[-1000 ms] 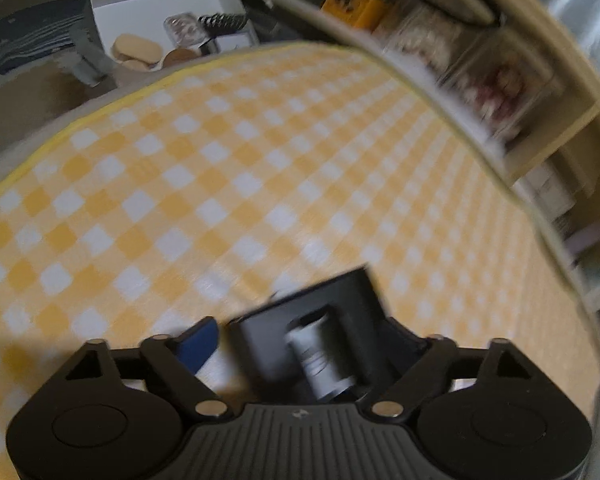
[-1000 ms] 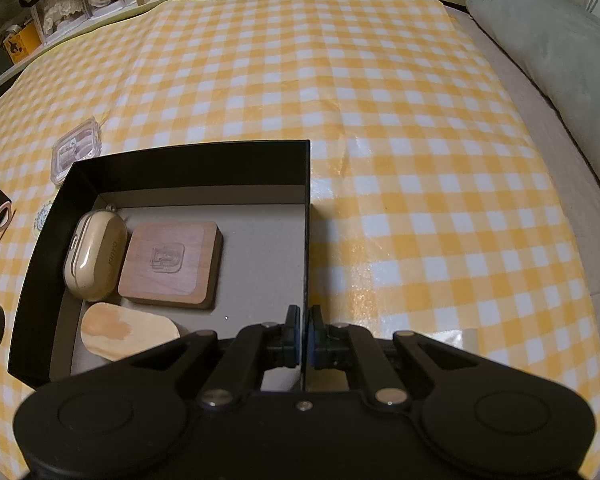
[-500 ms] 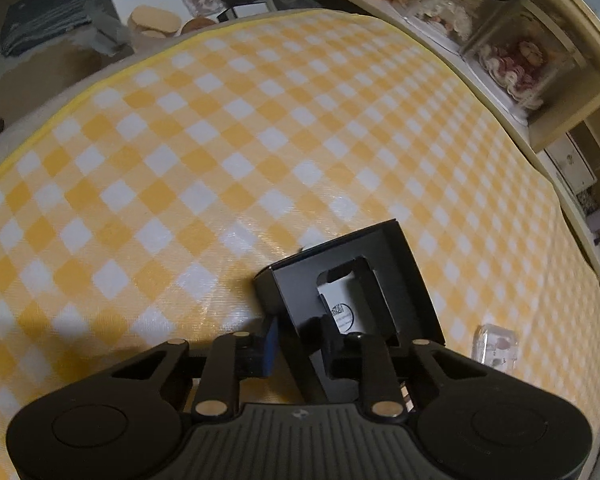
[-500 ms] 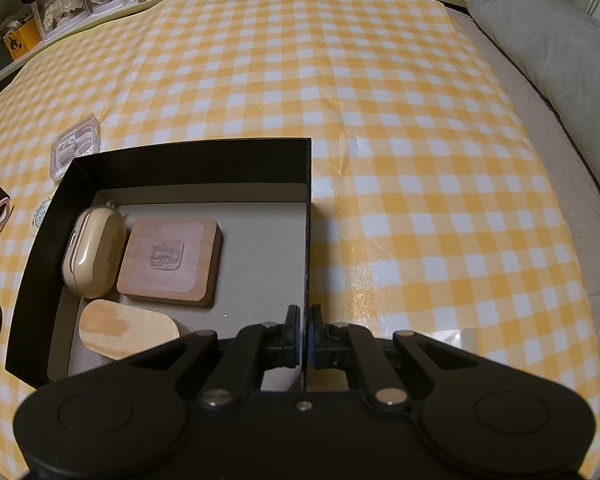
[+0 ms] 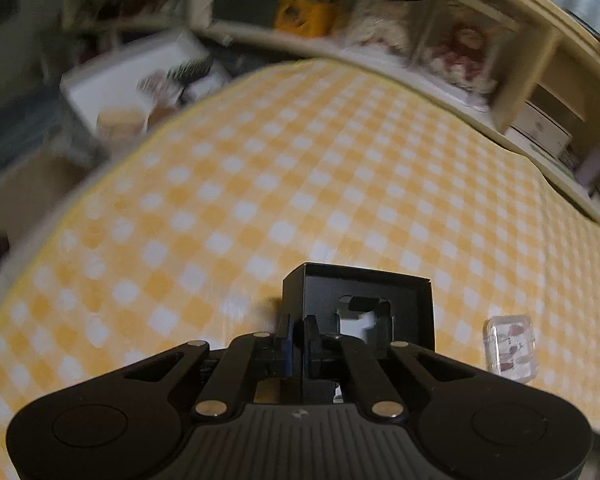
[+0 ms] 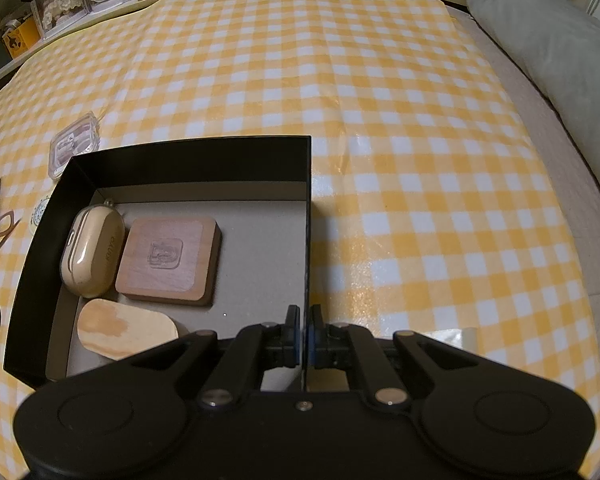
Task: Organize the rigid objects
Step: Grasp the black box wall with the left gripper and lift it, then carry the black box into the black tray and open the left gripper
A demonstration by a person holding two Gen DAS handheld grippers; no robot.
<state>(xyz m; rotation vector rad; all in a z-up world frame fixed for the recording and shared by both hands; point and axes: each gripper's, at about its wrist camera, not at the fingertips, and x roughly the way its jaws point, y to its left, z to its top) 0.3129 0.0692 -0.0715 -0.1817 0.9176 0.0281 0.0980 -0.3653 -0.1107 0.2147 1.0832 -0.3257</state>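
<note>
Faintly legible "KINYO" on beige earbud case [image 6: 93,255] left of right gripper [image 6: 304,334] clamping black tray [image 6: 309,216] wall, left gripper [image 5: 297,338] pinching small black box [image 5: 358,304] wall.

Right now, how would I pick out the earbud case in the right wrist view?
Find the big black tray on the checked cloth. Along its left wall lies the earbud case, beside the square wooden block. It alone is glossy, cream and rounded; the neighbouring pieces are flat wood.

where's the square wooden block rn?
Right wrist view: the wooden block lies inside the black tray, between the beige earbud case and bare floor.
</note>
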